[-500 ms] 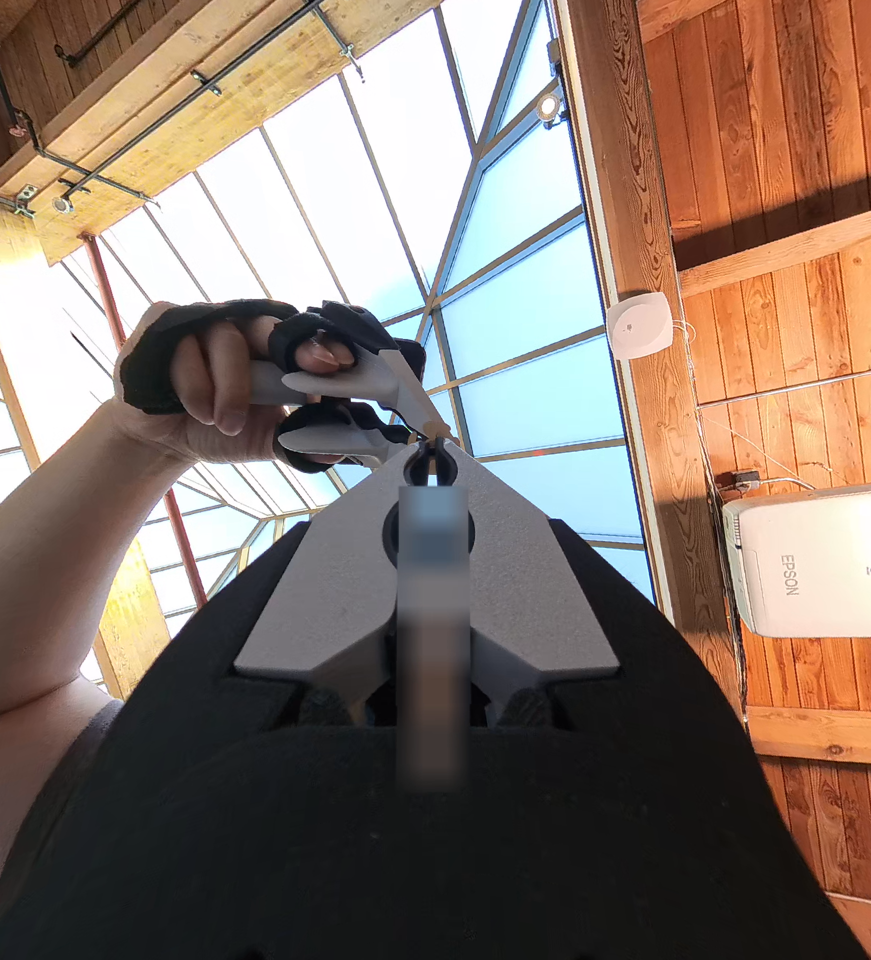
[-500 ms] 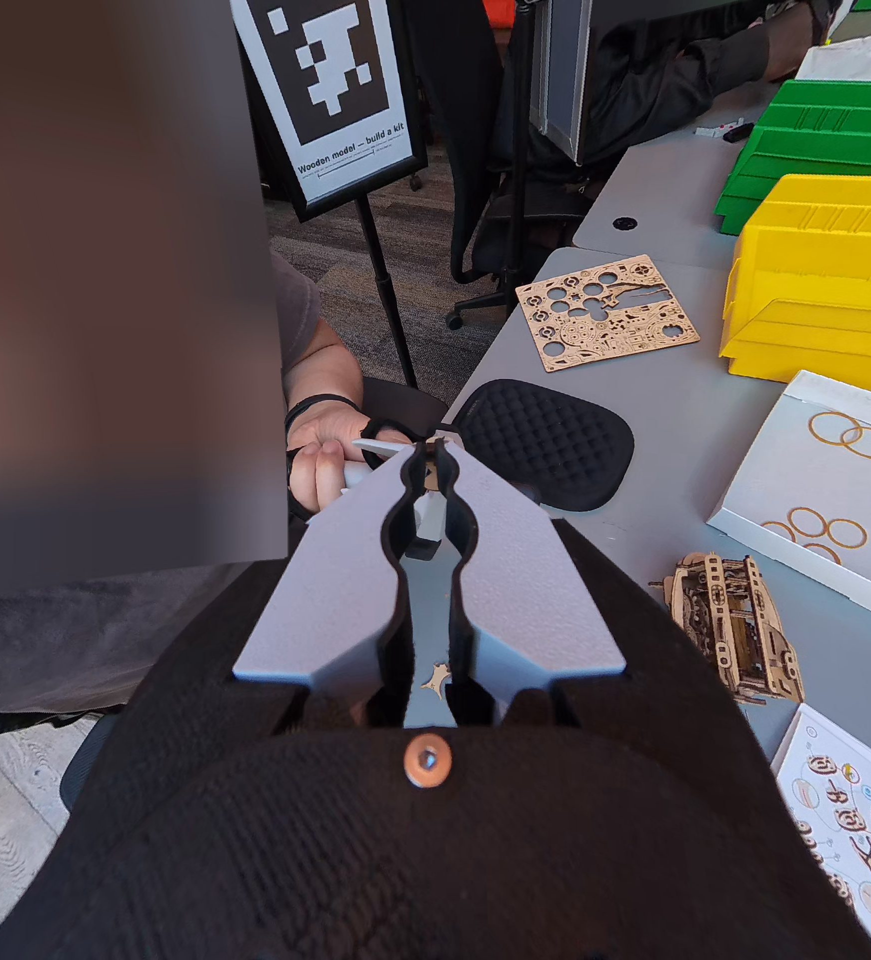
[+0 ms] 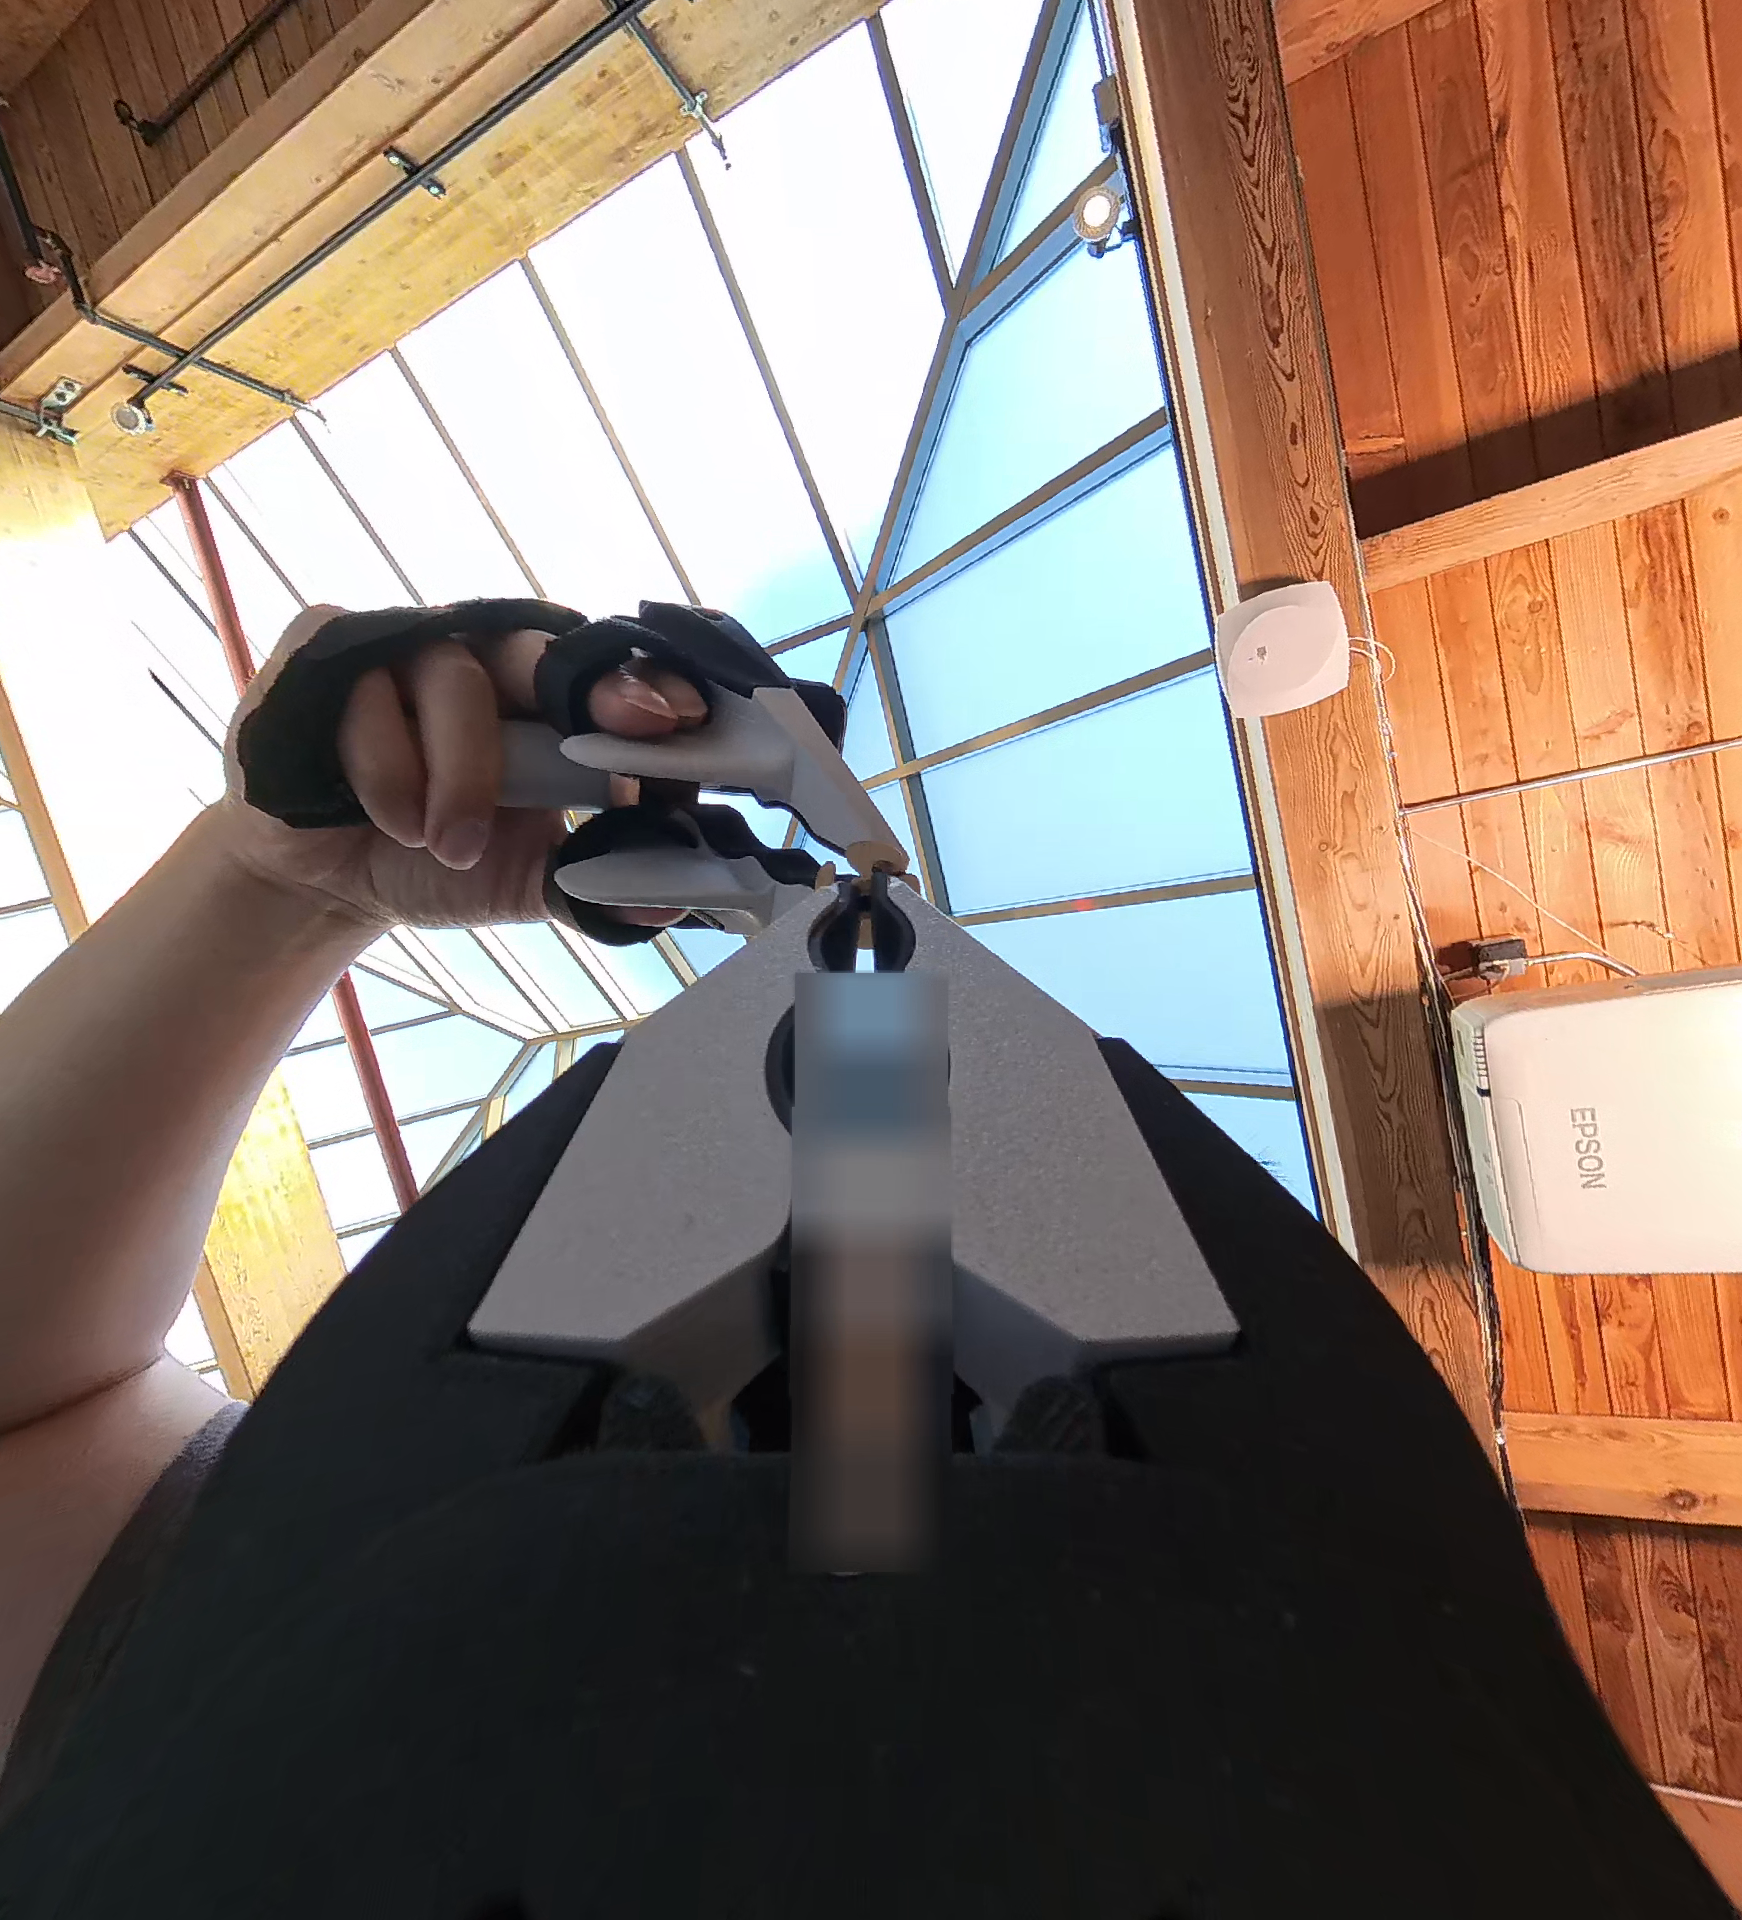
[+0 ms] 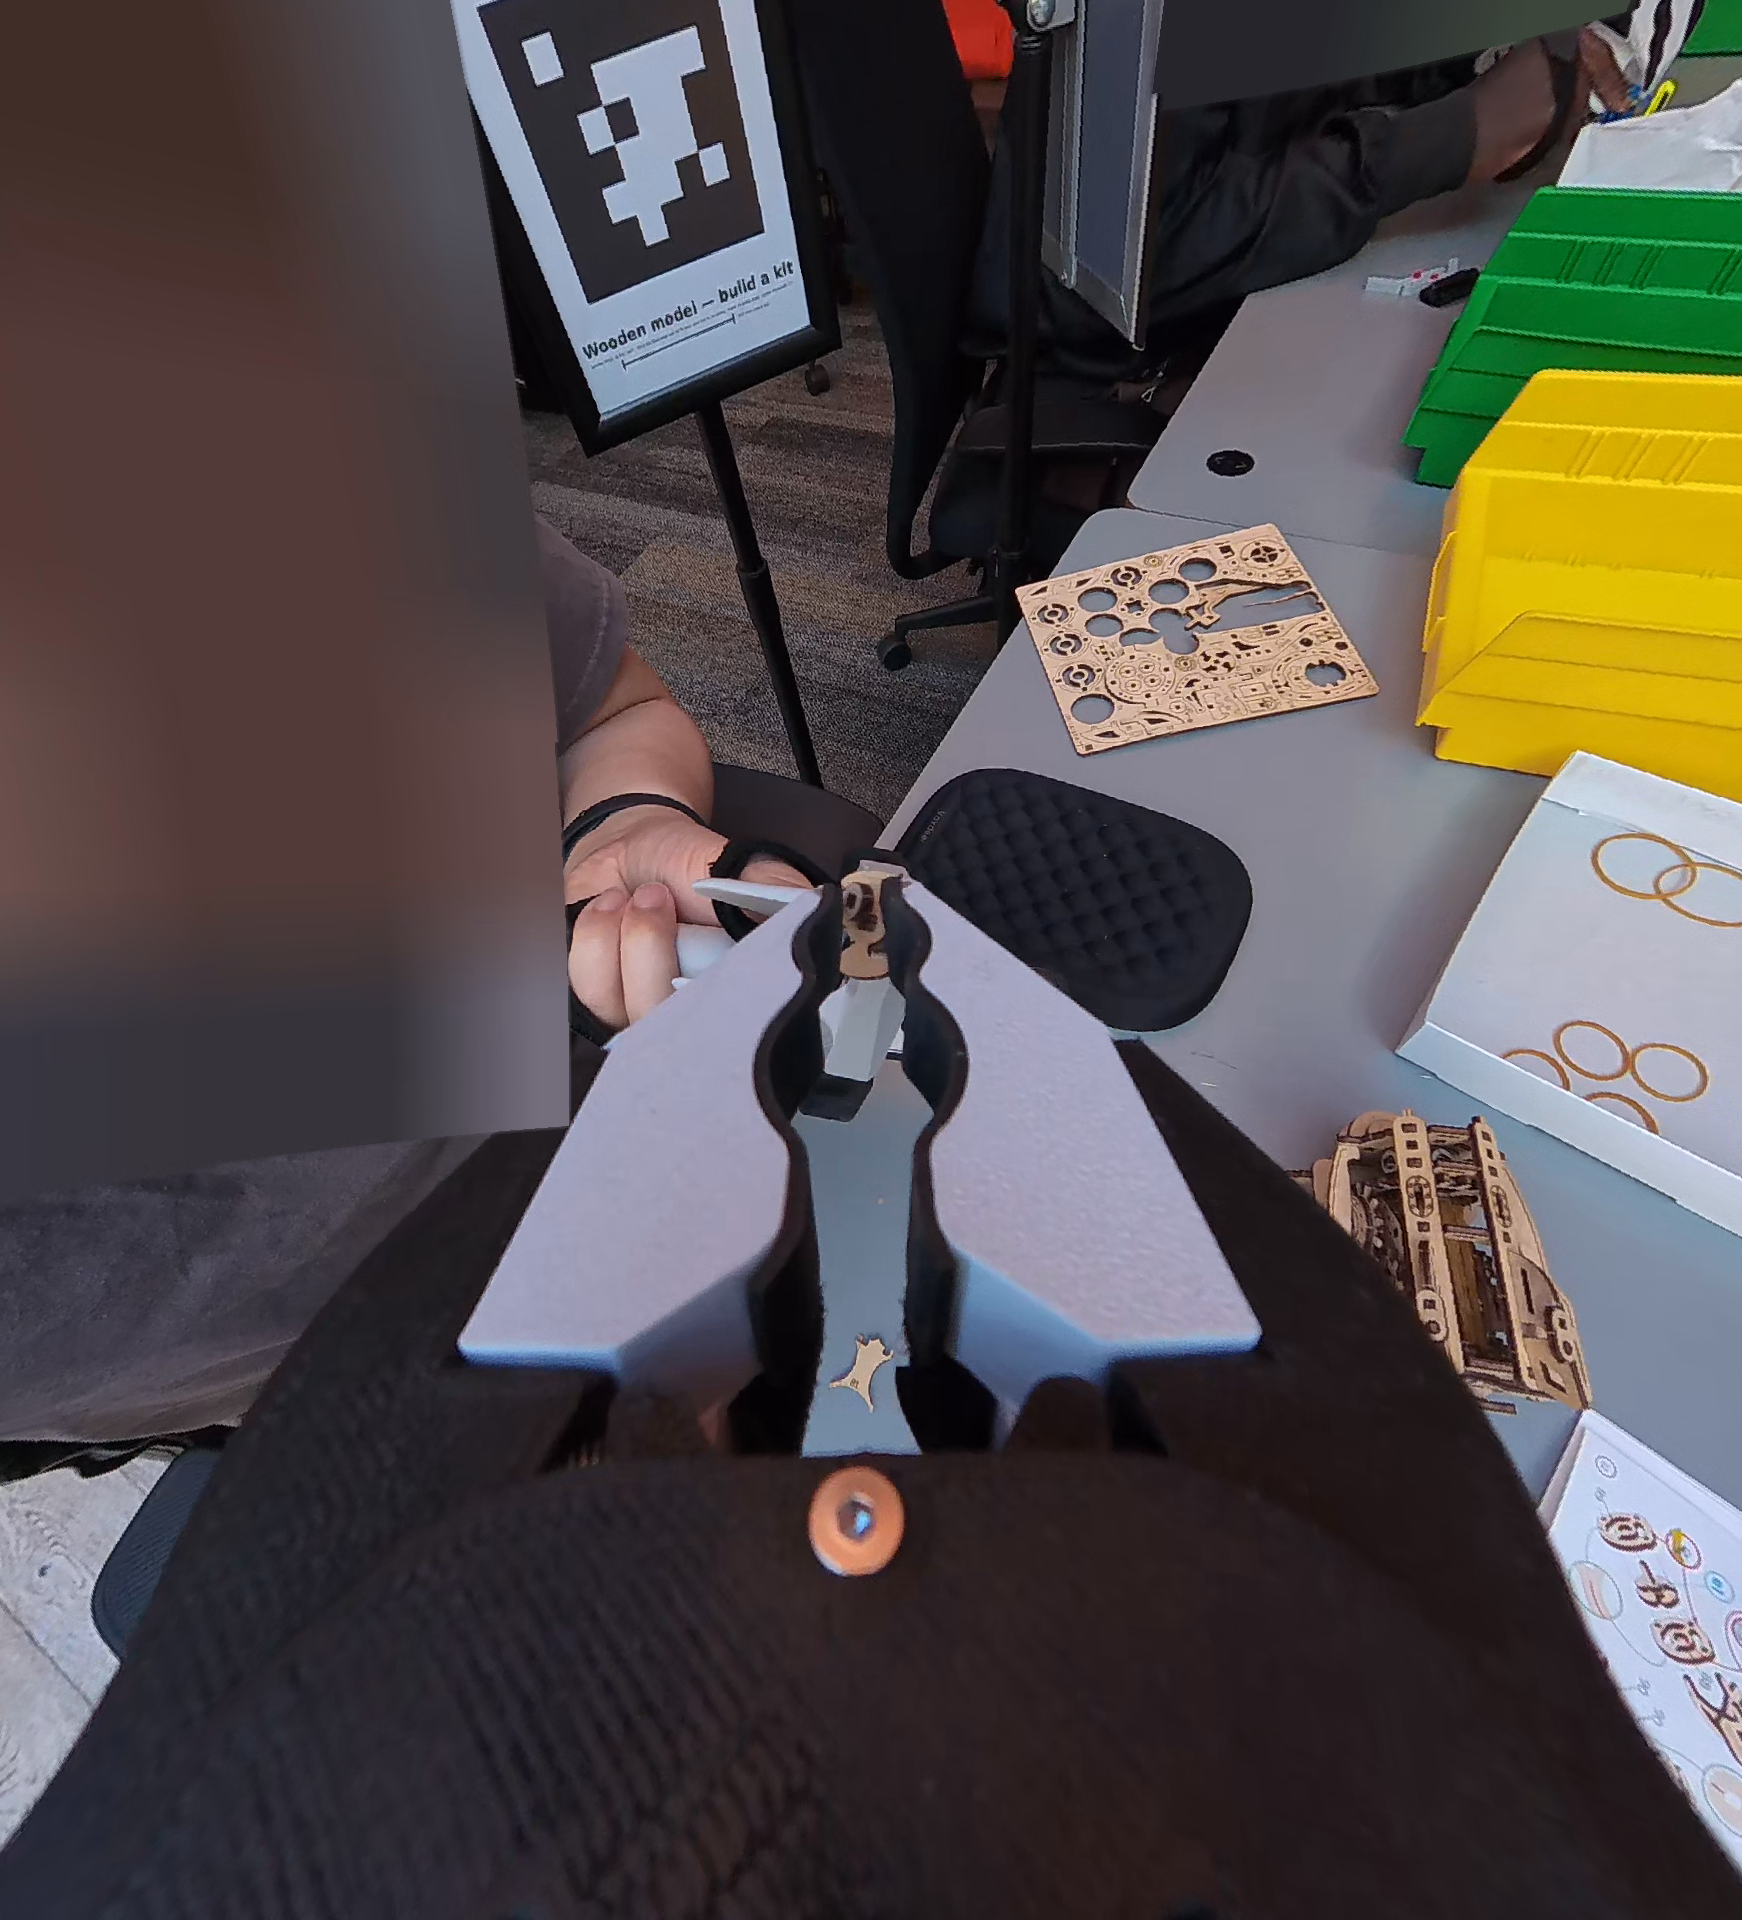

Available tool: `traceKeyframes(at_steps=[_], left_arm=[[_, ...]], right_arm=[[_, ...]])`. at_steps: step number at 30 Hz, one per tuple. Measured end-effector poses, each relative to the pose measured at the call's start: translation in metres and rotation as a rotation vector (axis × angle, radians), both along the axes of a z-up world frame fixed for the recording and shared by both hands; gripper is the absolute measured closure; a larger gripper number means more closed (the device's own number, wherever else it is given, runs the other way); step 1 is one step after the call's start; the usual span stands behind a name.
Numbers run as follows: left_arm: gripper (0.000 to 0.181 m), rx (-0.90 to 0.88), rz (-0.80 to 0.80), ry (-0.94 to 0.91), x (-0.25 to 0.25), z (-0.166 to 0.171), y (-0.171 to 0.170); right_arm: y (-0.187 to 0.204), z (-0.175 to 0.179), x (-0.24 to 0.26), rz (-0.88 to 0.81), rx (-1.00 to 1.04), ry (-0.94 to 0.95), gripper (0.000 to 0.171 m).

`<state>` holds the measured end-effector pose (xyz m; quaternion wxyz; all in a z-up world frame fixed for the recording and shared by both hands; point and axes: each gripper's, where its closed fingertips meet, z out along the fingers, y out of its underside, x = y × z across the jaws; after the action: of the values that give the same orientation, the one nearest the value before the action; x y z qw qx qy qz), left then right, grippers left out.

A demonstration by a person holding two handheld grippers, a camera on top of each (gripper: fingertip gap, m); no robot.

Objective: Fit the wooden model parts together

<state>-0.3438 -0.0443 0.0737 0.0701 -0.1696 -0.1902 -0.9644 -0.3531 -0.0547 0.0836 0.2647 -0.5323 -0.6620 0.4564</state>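
**Two tips meet over a small wooden piece**

Grey worktop ran along the right of the right wrist view, crowded with kit: a punched-out wooden sheet, a black quilted pad, a white tray of rubber bands, a half-built wooden model, an instruction sheet, and stacked yellow bins with green bins behind them. All of it lay well apart from the work, which was held up in the air, probably so both tips could reach it freely.

The right hand-held gripper was pinching a small wooden piece between its tips. The left hand-held gripper pointed up towards a glass roof and wooden wall; its tips looked pressed nearly together, right against the other tool's tips, where a speck of wood showed. Whether it actually clamped that wood I could not tell. Meeting tip to tip suggested one part was being steadied while the other was pushed on.

Writing could be seen on a framed sign on a stand, below a black-and-white square marker, and a maker's name was printed on a white projector; I leave both unquoted.
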Motion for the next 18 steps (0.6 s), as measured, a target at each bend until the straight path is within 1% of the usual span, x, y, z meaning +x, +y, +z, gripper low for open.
traceKeyframes(at_steps=[15, 18], left_arm=[[0.181, 0.0, 0.006, 0.018, 0.0008, -0.0007, -0.0003], [0.181, -0.005, 0.006, 0.021, 0.0006, -0.0017, 0.0001]], right_arm=[[0.0005, 0.0013, 0.0041, -0.014, 0.008, 0.029, 0.164], [0.0003, 0.0004, 0.0053, -0.013, 0.037, 0.028, 0.163]])
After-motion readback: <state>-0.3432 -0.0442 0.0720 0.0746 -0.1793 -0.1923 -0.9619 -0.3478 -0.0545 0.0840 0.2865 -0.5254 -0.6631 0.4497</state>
